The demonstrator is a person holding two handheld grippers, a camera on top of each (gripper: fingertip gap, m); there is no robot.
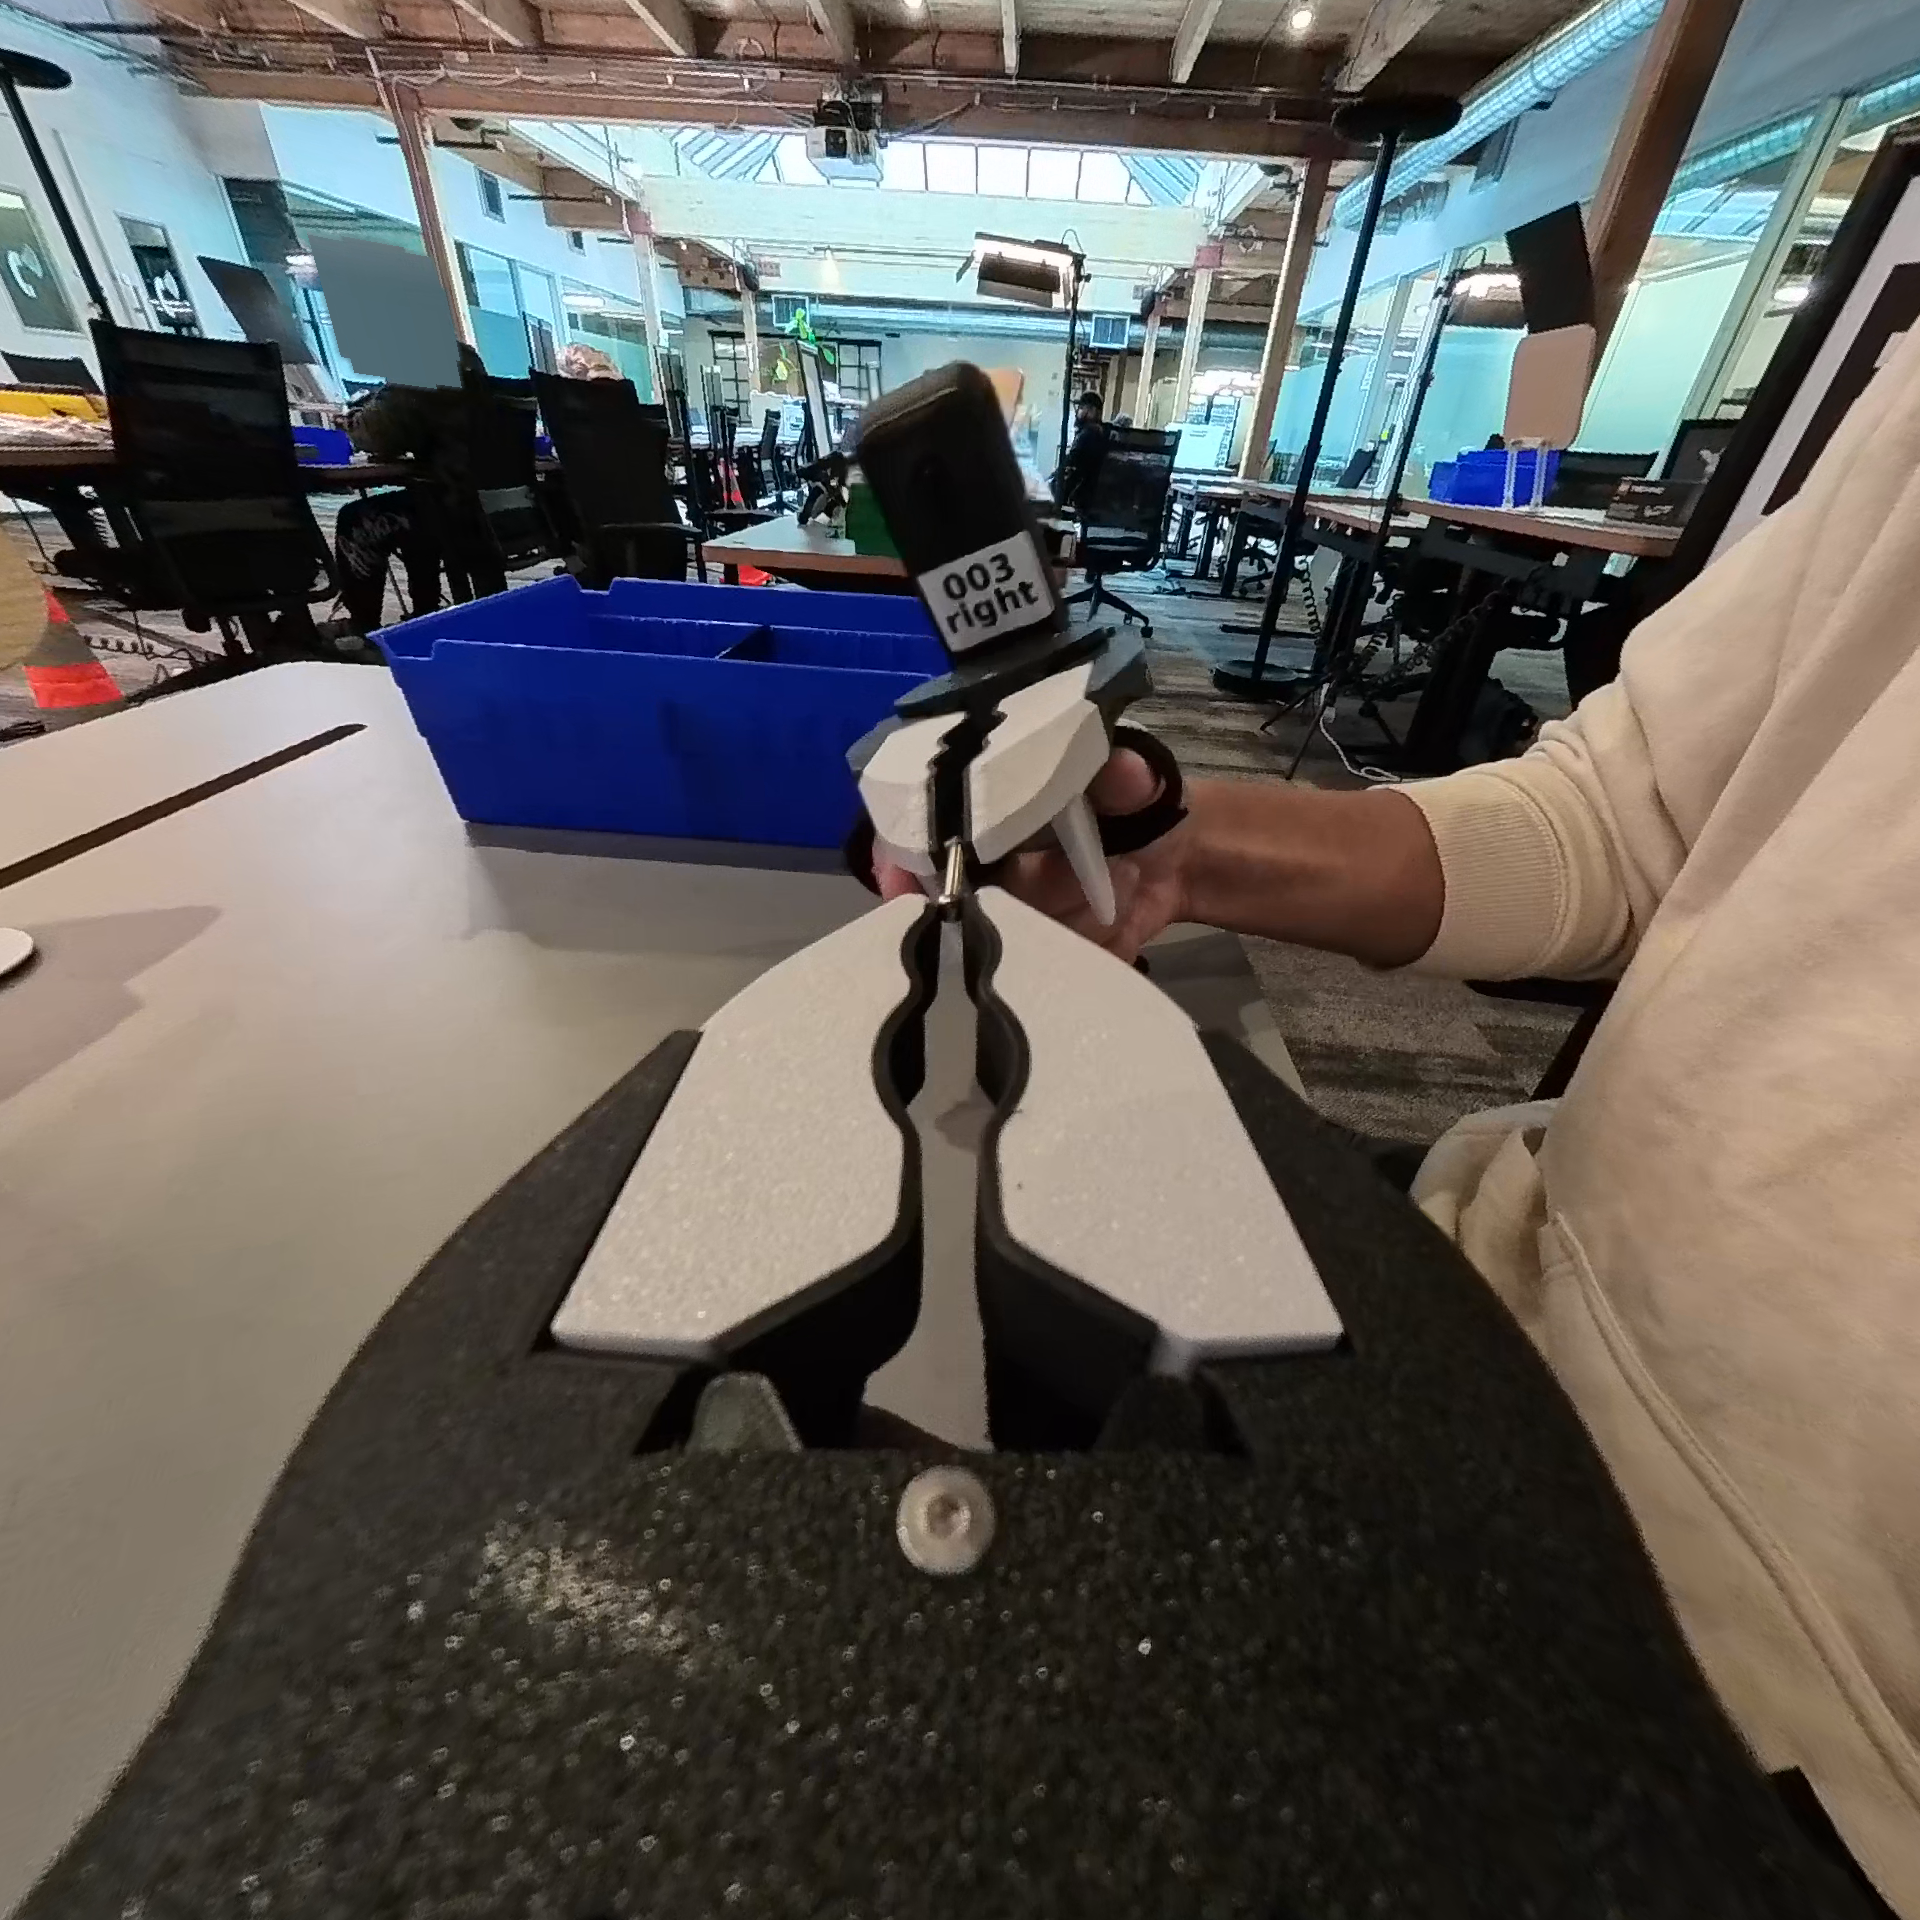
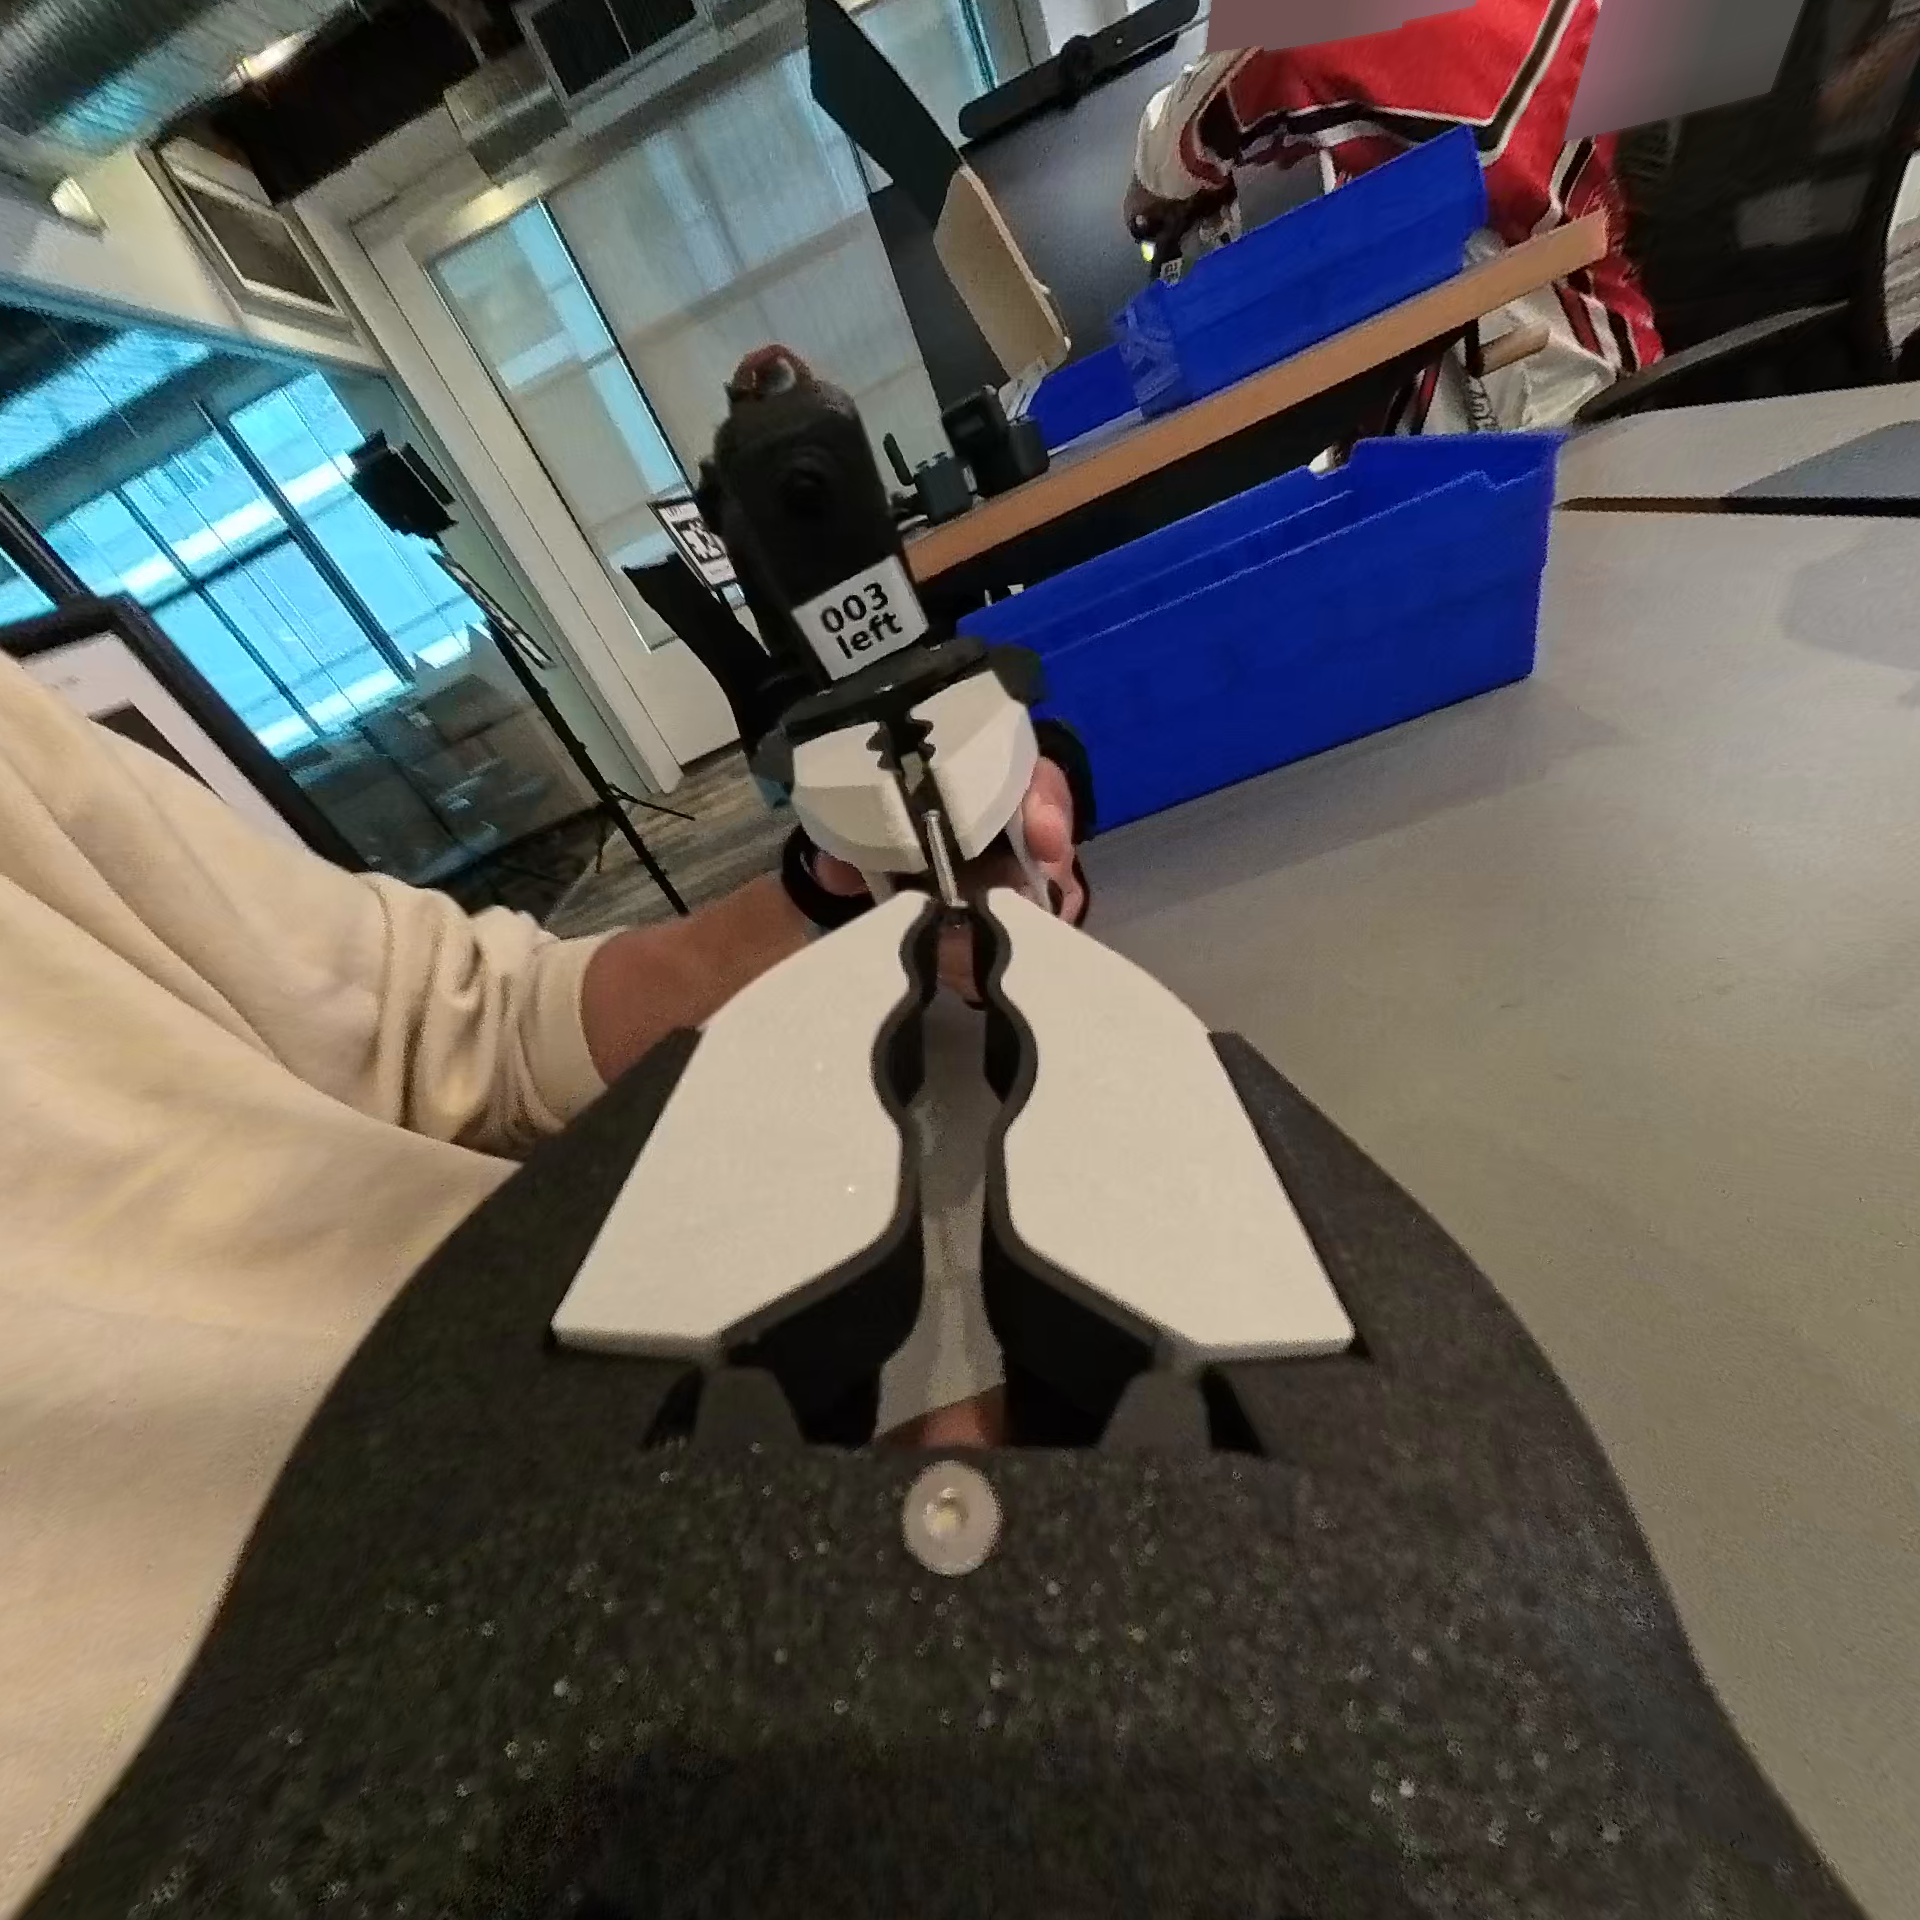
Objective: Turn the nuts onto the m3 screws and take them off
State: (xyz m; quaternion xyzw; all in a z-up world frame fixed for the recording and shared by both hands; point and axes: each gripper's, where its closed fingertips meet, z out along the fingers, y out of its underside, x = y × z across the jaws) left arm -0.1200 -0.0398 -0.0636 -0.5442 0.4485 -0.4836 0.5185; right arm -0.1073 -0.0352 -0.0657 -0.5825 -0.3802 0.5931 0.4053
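Hand-held grippers (image 1: 951,914) (image 2: 951,912) pinch one slender metal screw (image 2: 940,857).

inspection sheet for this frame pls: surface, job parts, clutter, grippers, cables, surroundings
Surface: grey table, bare where visible.
Job's things: one metal screw spans both gripper tips in mid-air; nut too small to tell.
Clutter: blue bin on the table, contents hidden.
Grippers: left gripper and right gripper face each other tip to tip, each closed on an end of the screw.
Cables: nothing seen on the table.
Surroundings: open office, desks, chairs, light stands, people at other desks.
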